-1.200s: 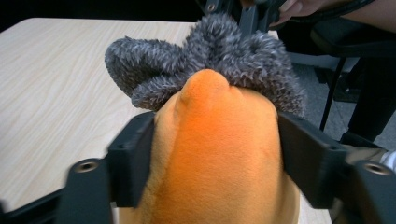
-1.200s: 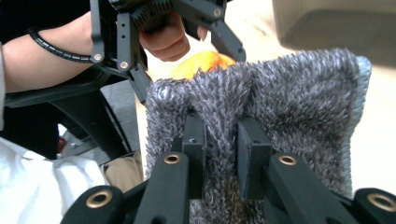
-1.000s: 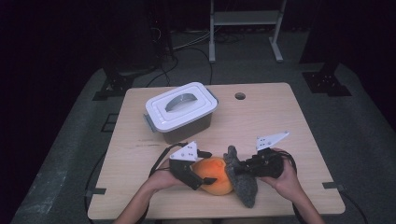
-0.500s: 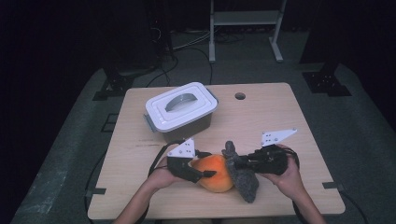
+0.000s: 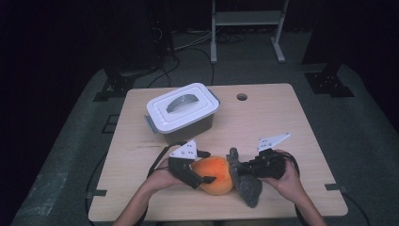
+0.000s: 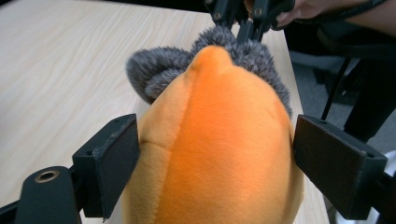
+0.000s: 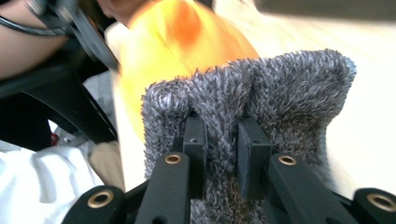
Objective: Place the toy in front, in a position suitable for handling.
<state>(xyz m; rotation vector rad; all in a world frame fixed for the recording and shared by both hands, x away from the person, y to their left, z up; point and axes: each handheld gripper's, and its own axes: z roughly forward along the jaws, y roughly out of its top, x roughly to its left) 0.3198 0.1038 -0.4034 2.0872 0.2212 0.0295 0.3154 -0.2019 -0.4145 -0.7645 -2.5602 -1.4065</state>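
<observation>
An orange plush toy [image 5: 215,175] with a grey fuzzy part [image 5: 247,186] lies near the table's front edge. My left gripper [image 5: 208,167] straddles the orange body [image 6: 215,140] from the left. Its jaws have just been opening, but both pads [image 6: 114,158] still touch the toy's sides, and the plush bulges around them. My right gripper [image 5: 237,170] comes in from the right and is shut on a fold of the grey fuzz [image 7: 261,88]. Its pads [image 7: 196,140] pinch the fabric tightly. The orange body [image 7: 187,42] shows blurred behind the fuzz.
A white-lidded container [image 5: 182,110] with a handle stands at the back left of the wooden table [image 5: 273,122]. A small round hole [image 5: 242,97] sits near the table's far edge. A metal stand [image 5: 247,19] and cables are on the dark floor beyond.
Both grippers stay at the toy near the front edge. The right hand has shifted only slightly. The grey fuzz is still pinched.
</observation>
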